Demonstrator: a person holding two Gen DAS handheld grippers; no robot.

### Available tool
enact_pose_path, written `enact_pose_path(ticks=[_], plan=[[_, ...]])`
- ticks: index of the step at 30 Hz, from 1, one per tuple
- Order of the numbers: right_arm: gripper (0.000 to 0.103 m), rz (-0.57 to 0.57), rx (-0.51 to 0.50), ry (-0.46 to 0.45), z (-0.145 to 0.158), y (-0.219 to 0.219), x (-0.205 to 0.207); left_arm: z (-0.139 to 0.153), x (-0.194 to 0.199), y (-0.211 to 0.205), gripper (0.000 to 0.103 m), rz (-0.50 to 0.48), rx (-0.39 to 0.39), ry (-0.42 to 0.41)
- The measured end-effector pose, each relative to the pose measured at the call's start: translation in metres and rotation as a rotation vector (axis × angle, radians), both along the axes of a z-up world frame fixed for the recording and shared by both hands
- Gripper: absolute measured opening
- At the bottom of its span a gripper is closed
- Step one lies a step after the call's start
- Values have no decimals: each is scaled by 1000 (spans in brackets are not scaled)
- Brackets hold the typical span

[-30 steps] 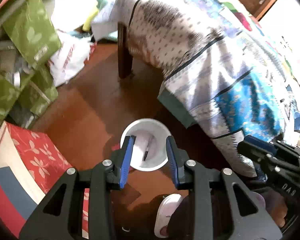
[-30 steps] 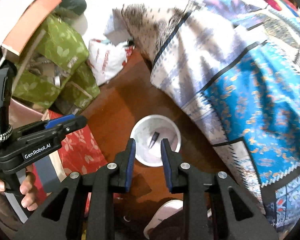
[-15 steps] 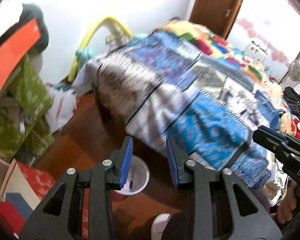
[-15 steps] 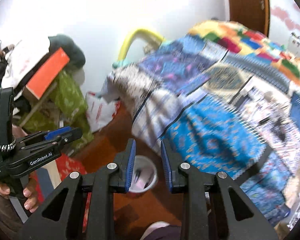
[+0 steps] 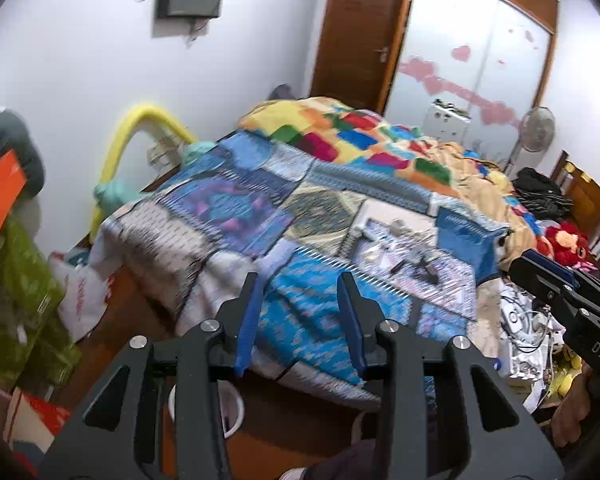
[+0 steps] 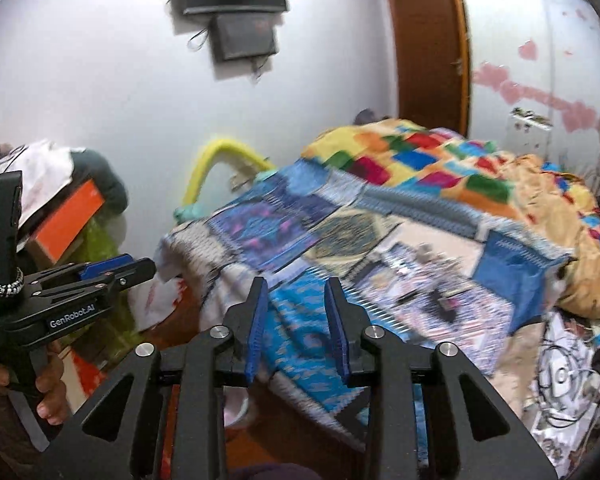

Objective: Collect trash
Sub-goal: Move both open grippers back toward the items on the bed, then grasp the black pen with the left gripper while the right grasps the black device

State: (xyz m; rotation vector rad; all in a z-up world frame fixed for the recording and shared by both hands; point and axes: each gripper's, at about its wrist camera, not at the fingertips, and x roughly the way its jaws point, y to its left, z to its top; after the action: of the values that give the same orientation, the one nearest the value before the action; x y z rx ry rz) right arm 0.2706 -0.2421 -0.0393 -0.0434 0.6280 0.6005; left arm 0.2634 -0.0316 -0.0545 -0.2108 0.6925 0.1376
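Left gripper (image 5: 298,316) and right gripper (image 6: 296,318): ribbed blue pads on matte black frames, jaws apart and just been widening, nothing between. White round bin (image 5: 236,404) low on glossy brown floor, near left of bed, half hidden behind left frame. Patchwork quilt (image 5: 340,200) rumpled, blurred. Versus a second back: bin no longer centred, bed top and wall now fill view.

A patchwork bedspread (image 5: 236,208) in blue, purple and grey lay under a quilt (image 5: 352,136) of yellow, red, green and blue squares. Blue pads lined the black left gripper (image 5: 298,320) and black right gripper (image 6: 296,322). A white bin (image 5: 232,408) stood on the reddish-brown floor (image 5: 112,328), near green leaf-print boxes (image 5: 16,292) and a yellow tube (image 5: 140,128).
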Motion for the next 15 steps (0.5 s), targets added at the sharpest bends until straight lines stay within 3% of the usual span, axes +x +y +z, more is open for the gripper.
enact_pose_path(ticks=[1,3,6,15], plan=[[48,-20,6,-7,1,-8,1,3,6,-6,47,-11,-1,-9],[62,-62,18,-21,4,-22,7,7,14,-17,58,-29,-1,-23],[63,-126,12,-35,4,-45,20,11,35,-37,65,-62,1,-37],[63,-233,-16,30,-22,-102,63,-17,104,-83,65,-169,14,31]])
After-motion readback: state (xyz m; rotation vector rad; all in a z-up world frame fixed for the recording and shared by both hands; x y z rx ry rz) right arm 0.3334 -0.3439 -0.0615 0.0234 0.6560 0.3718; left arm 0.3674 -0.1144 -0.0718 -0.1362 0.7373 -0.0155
